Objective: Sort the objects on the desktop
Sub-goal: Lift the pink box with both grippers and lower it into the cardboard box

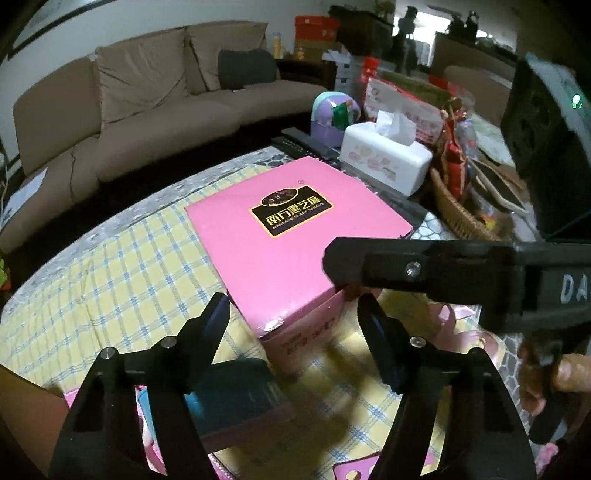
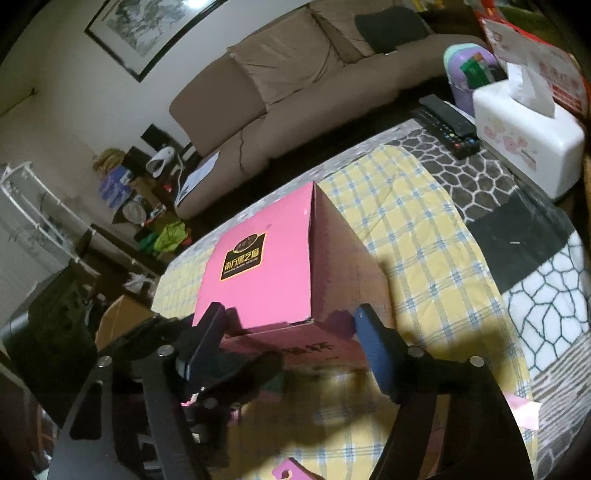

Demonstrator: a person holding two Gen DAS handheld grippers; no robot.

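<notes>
The large pink cardboard box with a black-and-gold label (image 1: 295,236) is sitting on the yellow checked tablecloth (image 1: 122,280), just ahead of both sets of jaws. The left gripper (image 1: 295,321) and the right gripper (image 2: 291,325) are both hovering with jaws apart, gripping nothing.

A home living room. A brown sofa (image 1: 147,110) with loose cushions ran along the wall from 10 to 12 o'clock; a framed picture (image 2: 147,33) hung above it. The table (image 2: 424,229) wore a yellow checked cloth. At 1 o'clock sat a tissue box (image 1: 384,158), remotes (image 2: 447,122) and a purple bin (image 1: 332,118); a wicker basket (image 1: 461,214) of snacks stood at 3 o'clock. Household clutter (image 2: 147,221) crowded the floor by the sofa's end.
</notes>
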